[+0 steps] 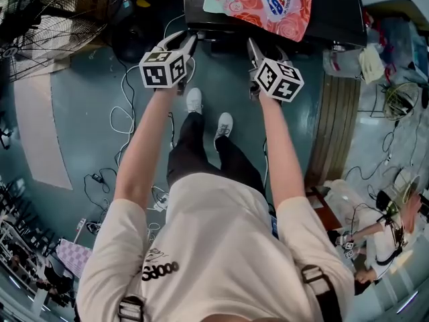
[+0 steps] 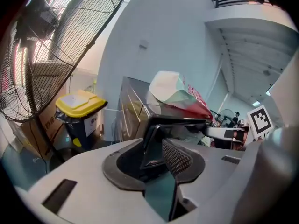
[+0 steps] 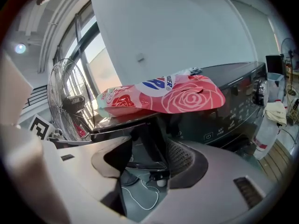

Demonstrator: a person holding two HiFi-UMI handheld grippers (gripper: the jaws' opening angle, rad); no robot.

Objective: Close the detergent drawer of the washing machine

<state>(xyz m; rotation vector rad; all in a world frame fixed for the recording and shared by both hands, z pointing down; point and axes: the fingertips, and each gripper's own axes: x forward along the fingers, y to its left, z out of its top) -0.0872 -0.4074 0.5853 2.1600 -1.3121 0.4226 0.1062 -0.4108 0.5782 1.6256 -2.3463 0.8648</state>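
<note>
I stand facing the washing machine, which fills the 12 o'clock edge of the head view. A pink detergent pouch printed with roses lies flat on its lid. The detergent drawer sticks out of the machine's front, open, a dark slab under the lid's edge, just below the pouch.

My left gripper points at the drawer from 11 o'clock and my right gripper from 1 o'clock, so the drawer sits between the two. Both tilt downward.

In the left gripper view my fingers are apart and the drawer's dark front panel stands in the gap, close against the mesh pad. I cannot tell whether the pad presses on it. In the right gripper view my fingers are also apart, with the drawer's end in the gap and the teal floor and a white cable showing below it.

A standing fan is at 10 o'clock, and a bin with a yellow lid stands beside it. A spray bottle stands at 3 o'clock of the machine's front. My shoes are on the floor near 12 o'clock, short of the machine.
</note>
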